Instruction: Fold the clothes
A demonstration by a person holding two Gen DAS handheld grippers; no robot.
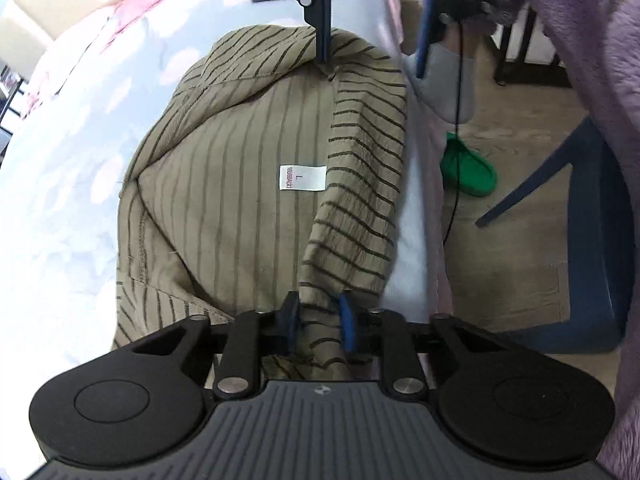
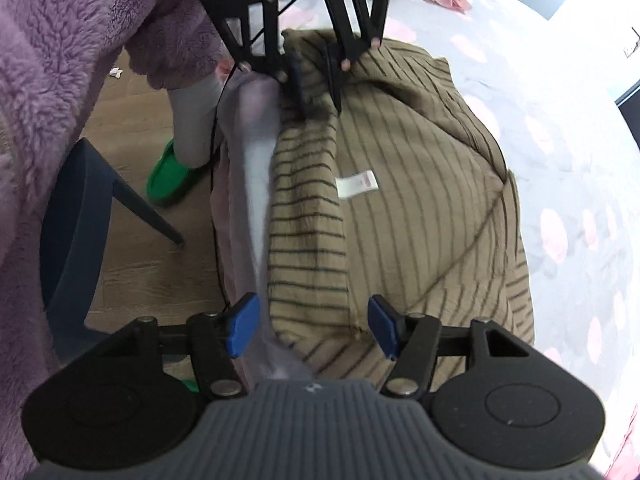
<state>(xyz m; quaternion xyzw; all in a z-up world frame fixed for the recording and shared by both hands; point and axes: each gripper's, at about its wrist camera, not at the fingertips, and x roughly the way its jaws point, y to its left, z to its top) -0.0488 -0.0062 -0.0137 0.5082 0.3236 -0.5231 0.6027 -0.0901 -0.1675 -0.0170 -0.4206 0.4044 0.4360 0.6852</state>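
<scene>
We see the striped olive shirt (image 1: 256,184) on the bed (image 1: 68,168), its folded strip running between us: left tongs (image 1: 318,320) pinch one end, right tongs (image 2: 310,326) spread over the other.

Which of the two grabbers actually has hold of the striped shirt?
The left gripper: its jaws are pinched on a bunched fold of the olive striped shirt. The right gripper has its jaws spread wide, holding nothing.
</scene>
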